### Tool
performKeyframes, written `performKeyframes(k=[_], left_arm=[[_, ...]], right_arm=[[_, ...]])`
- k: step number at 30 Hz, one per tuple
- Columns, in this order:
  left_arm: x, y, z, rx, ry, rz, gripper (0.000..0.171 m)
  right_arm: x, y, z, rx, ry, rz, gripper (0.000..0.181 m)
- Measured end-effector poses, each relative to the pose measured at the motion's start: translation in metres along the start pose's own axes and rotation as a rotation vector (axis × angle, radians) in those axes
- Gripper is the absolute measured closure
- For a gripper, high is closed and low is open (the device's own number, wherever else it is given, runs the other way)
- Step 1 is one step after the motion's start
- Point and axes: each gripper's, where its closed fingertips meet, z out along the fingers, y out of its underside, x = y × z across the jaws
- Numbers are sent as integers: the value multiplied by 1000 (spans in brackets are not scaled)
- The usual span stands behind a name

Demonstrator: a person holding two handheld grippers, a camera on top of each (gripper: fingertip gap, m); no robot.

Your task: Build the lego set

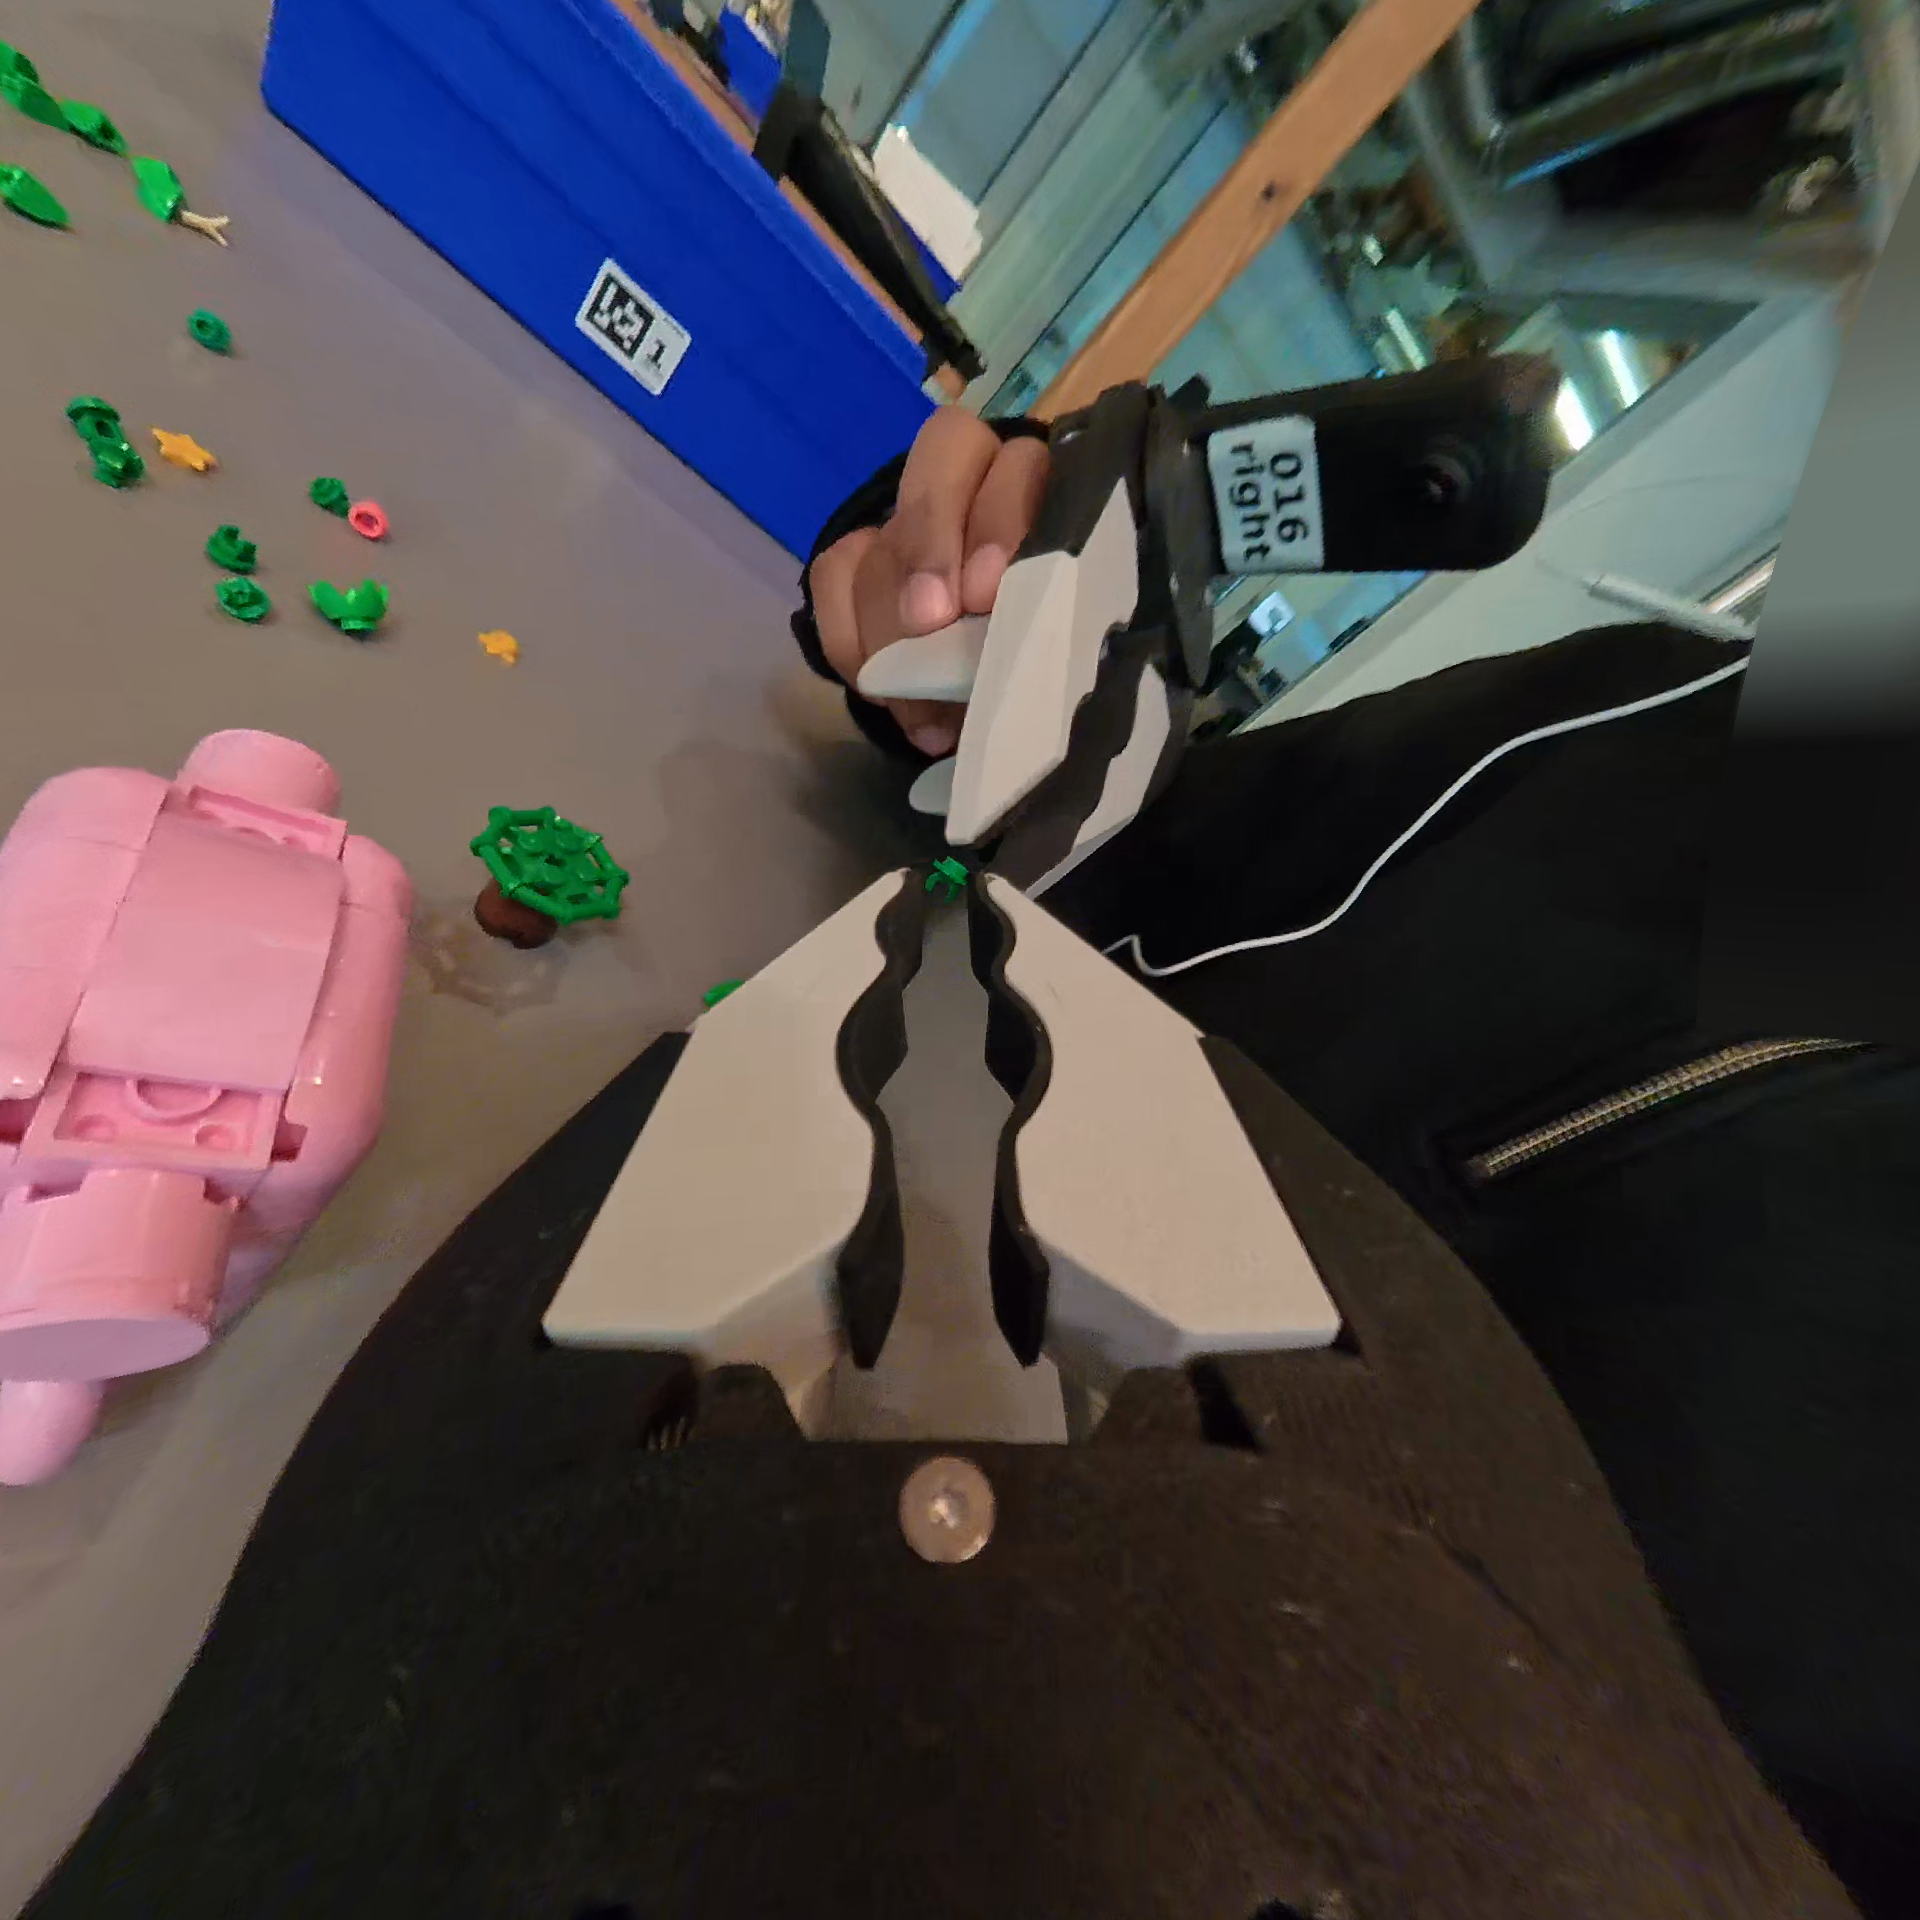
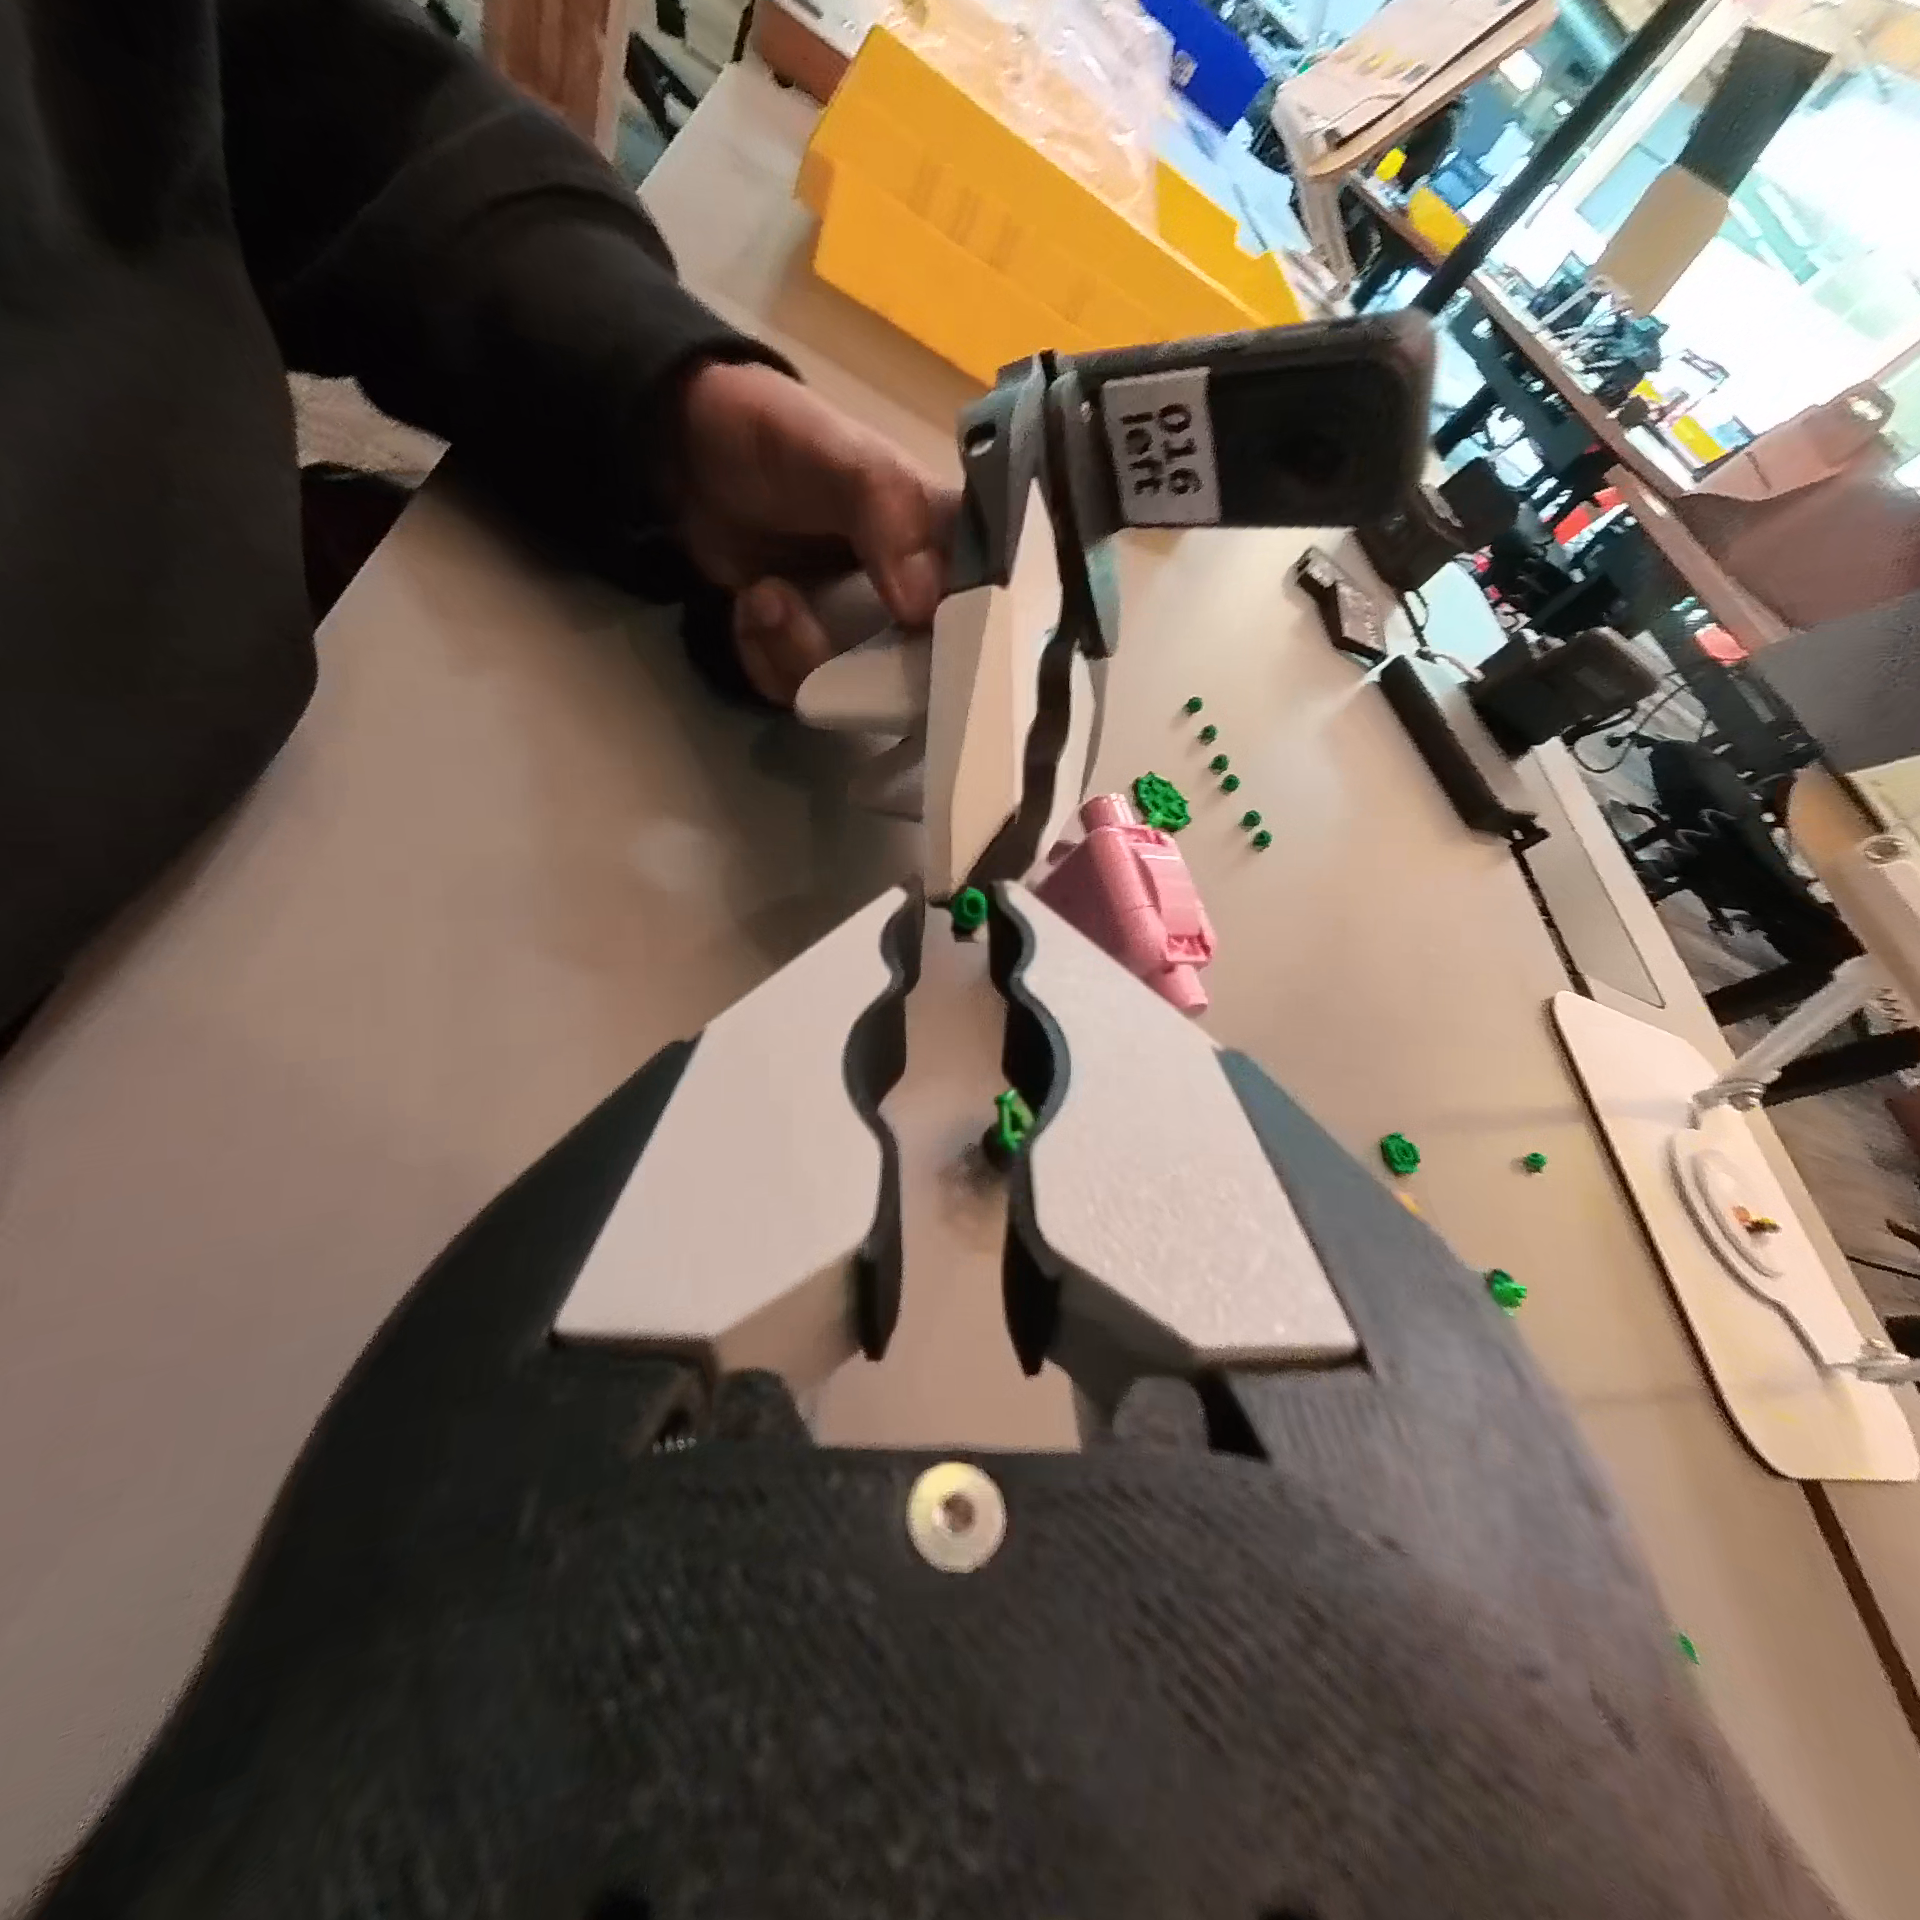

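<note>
Up close in the left wrist view, the left gripper [image 1: 943, 883] pinches a small green piece [image 1: 943, 879] at its tips, and the right gripper [image 1: 982, 847] meets it tip to tip; a slip would likely fling the piece off.

From the right wrist view, the right gripper [image 2: 958, 912] stands narrowly parted around that piece [image 2: 969, 908]; whether it grips, I cannot tell. Only here another green piece [image 2: 1010, 1120] shows lying on the table [image 2: 416, 935] below.

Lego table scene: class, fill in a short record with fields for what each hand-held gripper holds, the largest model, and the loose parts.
left hand-held gripper: tips pinch a small green piece
right hand-held gripper: tips meet the left one's at that piece; whether it grips is unclear
largest model: pink build lying on the grey table
near it: green round leafy piece on a brown stub
loose parts: small green pieces, a few yellow and pink
</note>
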Motion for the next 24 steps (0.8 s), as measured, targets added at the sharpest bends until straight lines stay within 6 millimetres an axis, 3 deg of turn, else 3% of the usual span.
performKeyframes(k=[8,24], left_arm=[[1,22,5,-150,8,22,167],[3,36,7,-237,40,-14,167]], right_arm=[[-17,7,0,-22,-112,6,171],[-34,15,7,-84,-173,-24,170]])
